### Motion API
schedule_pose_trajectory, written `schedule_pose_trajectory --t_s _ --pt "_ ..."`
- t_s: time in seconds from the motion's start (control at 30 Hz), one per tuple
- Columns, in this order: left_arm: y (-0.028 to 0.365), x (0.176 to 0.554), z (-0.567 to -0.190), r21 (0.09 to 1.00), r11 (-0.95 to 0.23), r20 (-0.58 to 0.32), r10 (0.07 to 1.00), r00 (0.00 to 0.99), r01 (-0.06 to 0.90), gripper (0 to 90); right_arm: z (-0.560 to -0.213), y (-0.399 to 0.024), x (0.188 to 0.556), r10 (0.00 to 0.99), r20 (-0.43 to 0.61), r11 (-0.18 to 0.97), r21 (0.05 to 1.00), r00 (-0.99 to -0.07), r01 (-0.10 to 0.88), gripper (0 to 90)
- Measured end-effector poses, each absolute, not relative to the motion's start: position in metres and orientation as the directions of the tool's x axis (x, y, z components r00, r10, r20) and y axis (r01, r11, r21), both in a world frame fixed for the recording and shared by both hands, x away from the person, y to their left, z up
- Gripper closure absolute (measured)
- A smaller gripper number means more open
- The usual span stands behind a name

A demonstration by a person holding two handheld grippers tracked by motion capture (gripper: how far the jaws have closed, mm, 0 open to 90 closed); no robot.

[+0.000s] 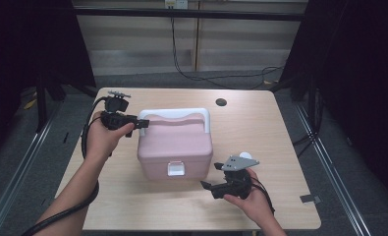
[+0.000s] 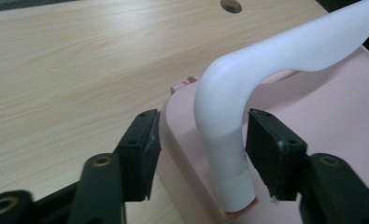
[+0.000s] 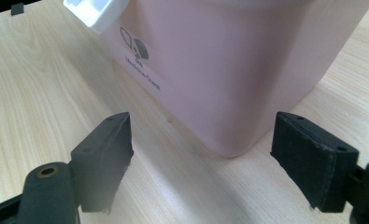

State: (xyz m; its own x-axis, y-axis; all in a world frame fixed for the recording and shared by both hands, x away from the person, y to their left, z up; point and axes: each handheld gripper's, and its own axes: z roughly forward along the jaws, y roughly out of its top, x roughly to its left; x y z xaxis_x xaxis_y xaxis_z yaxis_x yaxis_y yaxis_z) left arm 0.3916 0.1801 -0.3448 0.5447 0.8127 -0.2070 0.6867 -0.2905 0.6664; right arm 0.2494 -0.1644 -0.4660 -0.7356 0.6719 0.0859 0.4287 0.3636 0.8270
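A pink lidded box [image 1: 174,145] with a white handle [image 1: 181,113] and a white front latch [image 1: 176,168] stands in the middle of the wooden table [image 1: 260,132]. My left gripper [image 1: 141,123] is at the handle's left end. In the left gripper view it [image 2: 205,142] is open, with its jaws on either side of the handle's upright leg [image 2: 224,140], apart from it. My right gripper [image 1: 212,176] is open, low on the table by the box's front right corner. In the right gripper view that corner [image 3: 233,93] lies just beyond the open jaws, nothing between them.
A round hole [image 1: 221,102] sits in the table near its far edge. The box front carries a small printed label [image 3: 142,74] below the latch [image 3: 91,11]. Black cables [image 1: 216,78] run over the floor behind the table. Bare wood surrounds the box.
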Motion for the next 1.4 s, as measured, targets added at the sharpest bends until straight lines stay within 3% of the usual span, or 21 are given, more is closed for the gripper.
schedule_pose_trajectory --t_s 0.23,0.37,0.9,1.4 --pt "0.176 0.395 -0.338 0.634 -0.283 -0.22 0.826 0.519 0.72 56.7 -0.464 -0.166 0.25 0.678 0.092 0.36 0.823 -0.729 0.438 20.2" --pt "0.174 0.395 -0.334 0.616 -0.272 -0.244 0.827 0.507 0.739 68.6 -0.461 -0.166 0.249 0.679 0.097 0.359 0.821 -0.727 0.445 20.8" --pt "0.172 0.399 -0.321 0.577 -0.249 -0.279 0.835 0.475 0.777 69.3 -0.436 -0.174 0.248 0.643 0.122 0.356 0.826 -0.756 0.436 39.1" --pt "0.172 0.4 -0.308 0.569 -0.263 -0.272 0.834 0.48 0.779 69.3 -0.415 -0.176 0.252 0.648 0.159 0.328 0.824 -0.745 0.462 46.7"
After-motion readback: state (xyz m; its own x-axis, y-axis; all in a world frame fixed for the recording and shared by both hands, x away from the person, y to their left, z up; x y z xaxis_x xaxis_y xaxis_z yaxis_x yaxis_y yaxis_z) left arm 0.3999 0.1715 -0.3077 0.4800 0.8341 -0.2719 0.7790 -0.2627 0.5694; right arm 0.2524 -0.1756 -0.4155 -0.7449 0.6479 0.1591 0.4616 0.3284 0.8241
